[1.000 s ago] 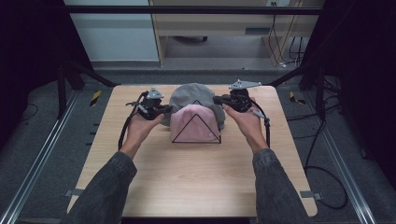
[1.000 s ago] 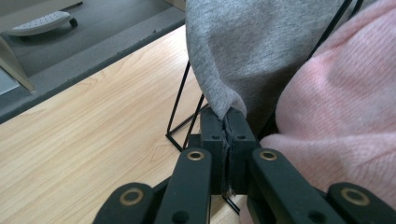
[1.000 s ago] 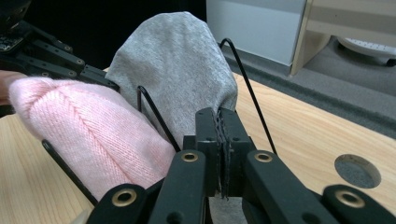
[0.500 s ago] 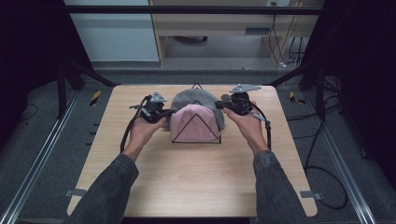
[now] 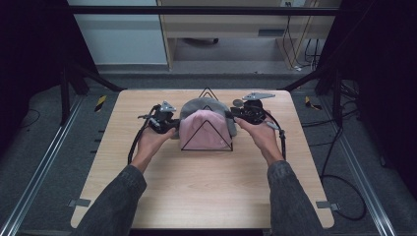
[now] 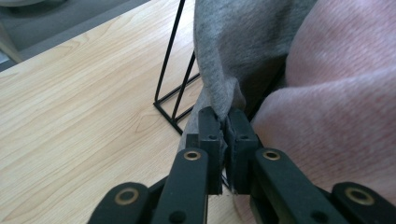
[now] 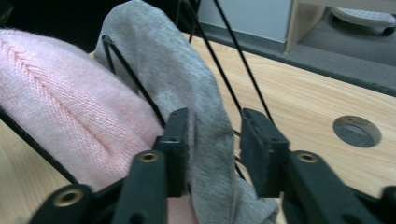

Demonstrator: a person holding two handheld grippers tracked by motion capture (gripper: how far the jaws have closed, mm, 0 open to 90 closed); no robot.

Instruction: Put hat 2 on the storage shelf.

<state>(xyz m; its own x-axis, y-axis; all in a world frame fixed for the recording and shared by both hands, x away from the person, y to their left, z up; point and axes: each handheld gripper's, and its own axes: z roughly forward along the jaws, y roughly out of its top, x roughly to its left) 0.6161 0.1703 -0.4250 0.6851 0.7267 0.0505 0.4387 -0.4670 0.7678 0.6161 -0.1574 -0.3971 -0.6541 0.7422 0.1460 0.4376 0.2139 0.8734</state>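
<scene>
Close views show us what the high view hides: our left gripper (image 6: pixel 226 126) pinches the grey cloth (image 6: pixel 233 51) on the wire rack (image 5: pixel 207 129); our right gripper (image 7: pixel 214 140), jaws just opening, straddles it loosely.

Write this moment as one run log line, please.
left gripper: shut on grey hat | right gripper: jaws just opening, hat edge between | pink hat: on wire rack
</scene>
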